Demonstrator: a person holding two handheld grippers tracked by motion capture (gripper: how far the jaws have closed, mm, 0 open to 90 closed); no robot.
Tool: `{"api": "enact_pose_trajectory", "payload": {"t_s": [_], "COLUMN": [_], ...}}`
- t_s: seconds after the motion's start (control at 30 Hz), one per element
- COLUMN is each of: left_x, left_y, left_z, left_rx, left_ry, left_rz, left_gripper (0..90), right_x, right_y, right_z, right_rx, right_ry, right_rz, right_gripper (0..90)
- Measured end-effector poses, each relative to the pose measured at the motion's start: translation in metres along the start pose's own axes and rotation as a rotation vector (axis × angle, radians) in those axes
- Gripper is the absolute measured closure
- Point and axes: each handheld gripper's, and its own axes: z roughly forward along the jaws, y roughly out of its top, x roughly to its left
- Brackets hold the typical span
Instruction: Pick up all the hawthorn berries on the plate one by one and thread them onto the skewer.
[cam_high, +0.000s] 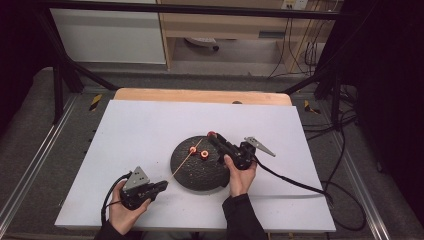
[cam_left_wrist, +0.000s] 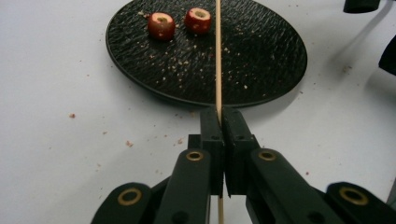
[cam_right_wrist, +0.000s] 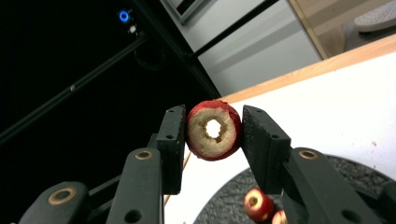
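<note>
High view: a white table (cam_high: 150, 130) is seen carrying a round black textured plate (cam_high: 200, 172), on which two red cored fruit pieces (cam_high: 198, 151) are left lying just beside a thin wooden skewer (cam_high: 184, 161) that is stretched across the plate from its near left edge. The left hand-held gripper (cam_high: 161, 186) is held at the plate's near left, its jaws clamped tight on the skewer's near end (cam_left_wrist: 218, 70), with a short length left sticking out behind the pads. The right hand-held gripper (cam_right_wrist: 214, 133) is raised over the plate's far edge, its jaws pressed on either side of a third cored fruit piece (cam_right_wrist: 214, 129), the bored hole turned toward the camera.

A miss is judged the main risk: the hole is small and the skewer is long and thin, so a slight tilt of either hand could send the tip into the flesh, where the ring could be split or the stick bent or snapped. Too hard a squeeze could crush the soft ring; too light a one could let it be dropped onto the plate. Crumbs (cam_left_wrist: 196, 65) already scattered there suggest brittle flesh.

No brand, label or legible writing is made out anywhere.
</note>
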Motion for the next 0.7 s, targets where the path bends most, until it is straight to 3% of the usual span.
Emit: {"api": "enact_pose_trajectory", "payload": {"t_s": [0.4, 0.7], "left_x": [-0.011, -0.016], "left_y": [0.011, 0.015], "left_z": [0.009, 0.013], "left_rx": [-0.025, -0.027], "left_ry": [-0.022, -0.027], "left_rz": [-0.014, -0.006], "left_gripper": [87.7, 87.7], "right_x": [0.000, -0.001], "right_y": [0.008, 0.005], "right_z": [0.002, 0.004], "right_rx": [-0.101, -0.117], "right_ry": [0.011, 0.011], "right_rz": [0.031, 0.023], "right_gripper": [61.4, 61.4]}}
